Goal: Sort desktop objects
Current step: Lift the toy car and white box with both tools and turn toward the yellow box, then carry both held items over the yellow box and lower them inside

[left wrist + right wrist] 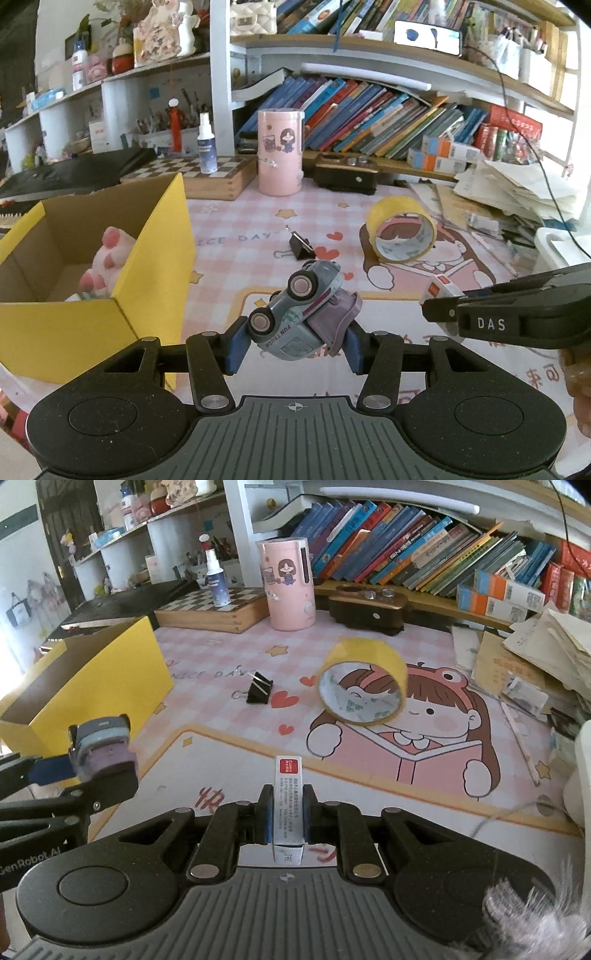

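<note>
My left gripper is shut on a grey-blue toy truck, held tilted with its wheels facing up, above the pink desk mat. The truck also shows in the right wrist view, toy truck, between the blue pads. My right gripper is shut on a small white box with a red label, held upright; that box peeks out at the right of the left wrist view. A yellow tape roll and a black binder clip lie on the mat.
An open yellow cardboard box with a pink plush toy inside stands at the left. A pink cylinder container, a chessboard box, a dark wooden holder, books and a paper stack line the back and right.
</note>
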